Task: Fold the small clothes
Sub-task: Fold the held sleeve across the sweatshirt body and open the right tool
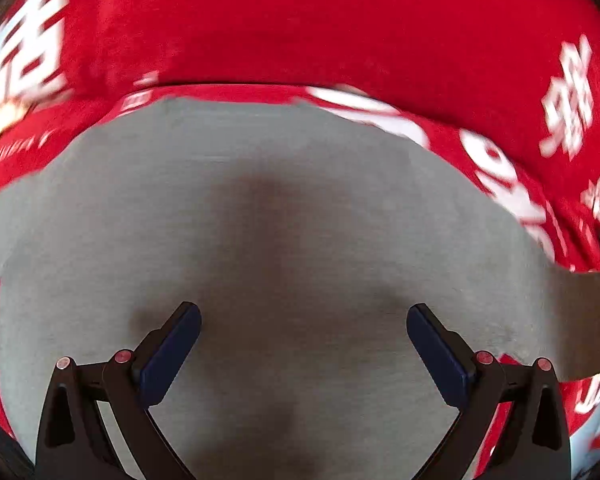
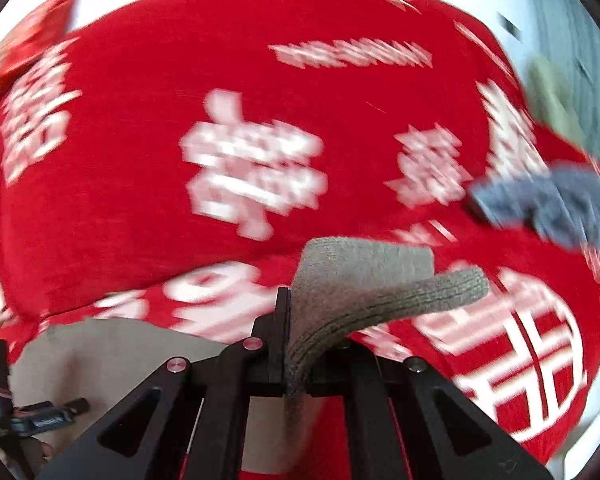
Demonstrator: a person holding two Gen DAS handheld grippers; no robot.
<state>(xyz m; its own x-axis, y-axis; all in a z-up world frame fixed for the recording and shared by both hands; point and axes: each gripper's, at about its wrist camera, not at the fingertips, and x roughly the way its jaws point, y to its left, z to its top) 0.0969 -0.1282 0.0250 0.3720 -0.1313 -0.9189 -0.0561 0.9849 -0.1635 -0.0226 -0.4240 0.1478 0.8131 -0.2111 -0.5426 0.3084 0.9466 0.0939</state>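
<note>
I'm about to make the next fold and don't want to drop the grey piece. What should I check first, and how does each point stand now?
1. Right gripper shut on the grey knit cloth: ok, fabric is pinched between its fingers.
2. Left gripper free to take a second hold: ok, jaws wide open, nothing between them.
3. Grey cloth under the left gripper lying flat: ok, no wrinkles visible.
4. Whether both views show the same grey piece: cannot tell.
5. Blue-grey garment on the red patterned cloth out of the way: cannot tell, blurred.
</note>
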